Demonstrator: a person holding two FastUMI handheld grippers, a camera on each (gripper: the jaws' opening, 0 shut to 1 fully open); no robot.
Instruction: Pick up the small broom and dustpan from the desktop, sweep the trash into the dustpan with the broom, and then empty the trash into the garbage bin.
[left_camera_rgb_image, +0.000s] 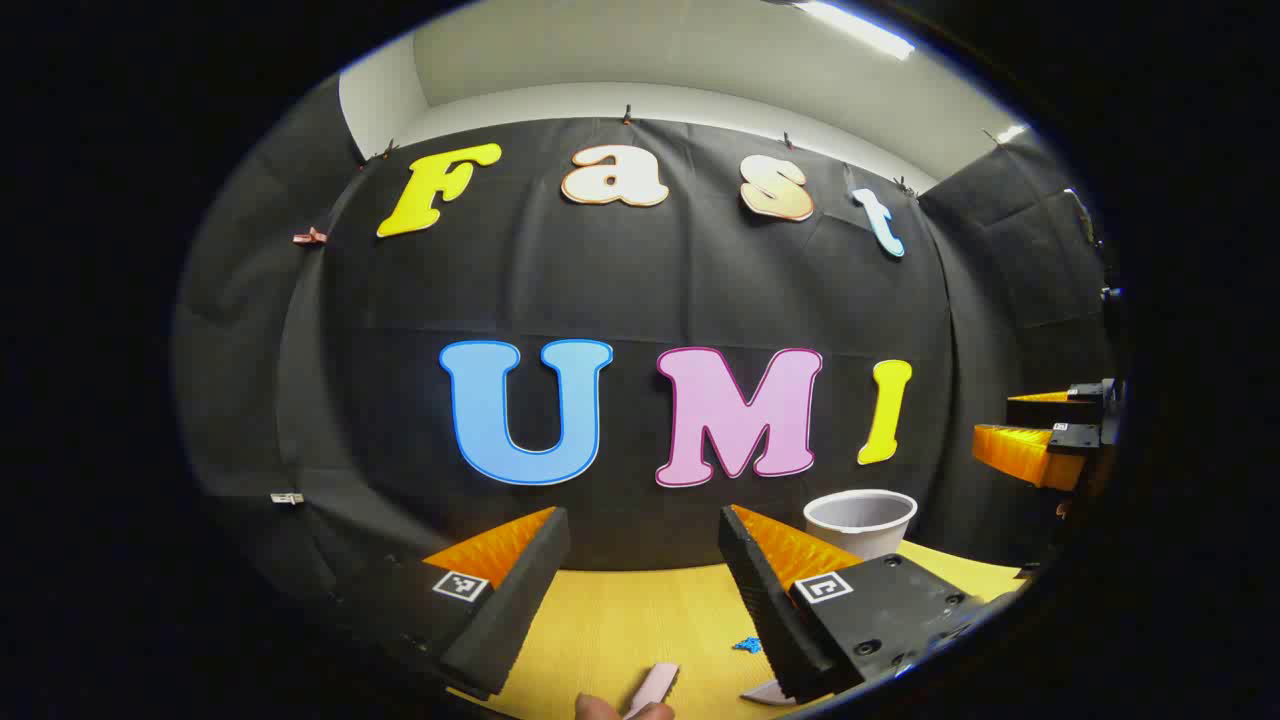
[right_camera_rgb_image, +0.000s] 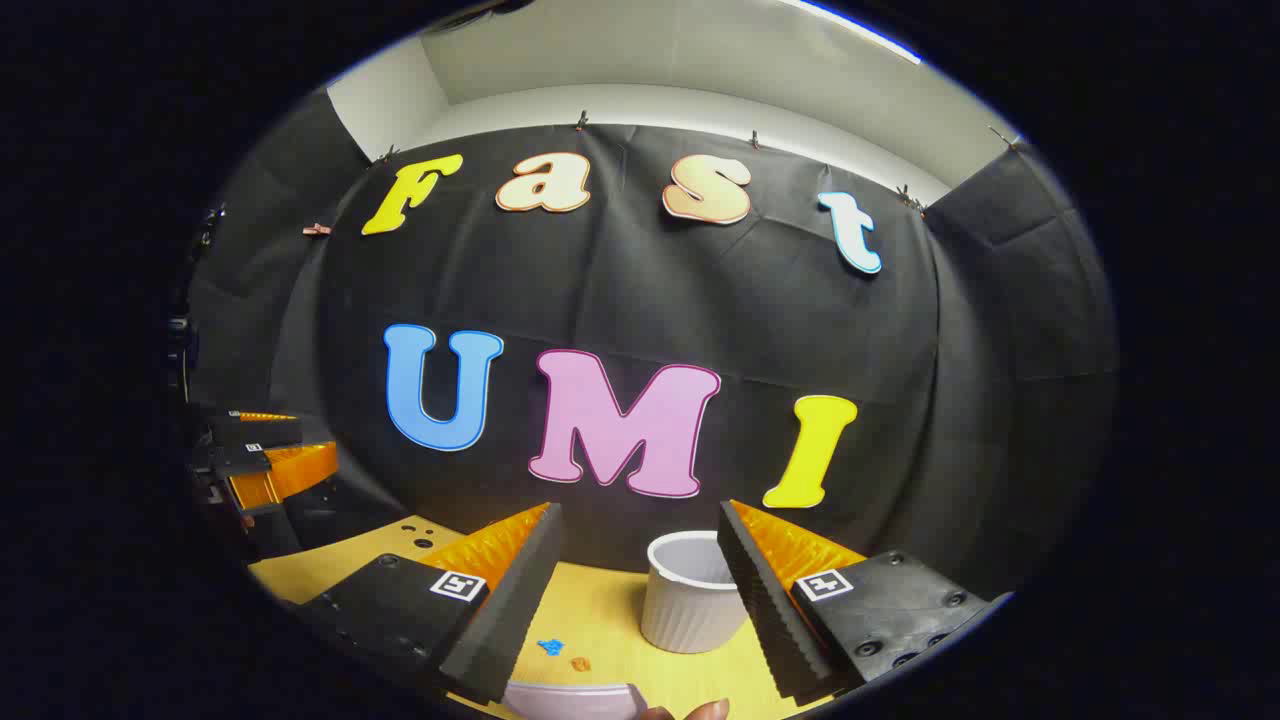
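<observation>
1. Left gripper view: rides low over the yellow desktop (left_camera_rgb_image: 620, 620), faces the booth's back wall (left_camera_rgb_image: 640, 300), level and well back.
2. Right gripper view: same heading, nearer the white bin (right_camera_rgb_image: 690, 600).
3. Shared: wall, desktop, bin (left_camera_rgb_image: 860, 520), blue scrap (left_camera_rgb_image: 746, 645) (right_camera_rgb_image: 550, 647); each catches the other gripper (left_camera_rgb_image: 1040, 440) (right_camera_rgb_image: 260, 455) sideways.

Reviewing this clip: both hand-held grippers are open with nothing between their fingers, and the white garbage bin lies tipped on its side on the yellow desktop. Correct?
Not quite. The garbage bin stands upright on the desktop, open mouth up, as the right gripper view shows. The rest holds: the left hand-held gripper and right hand-held gripper are open and empty.
</observation>
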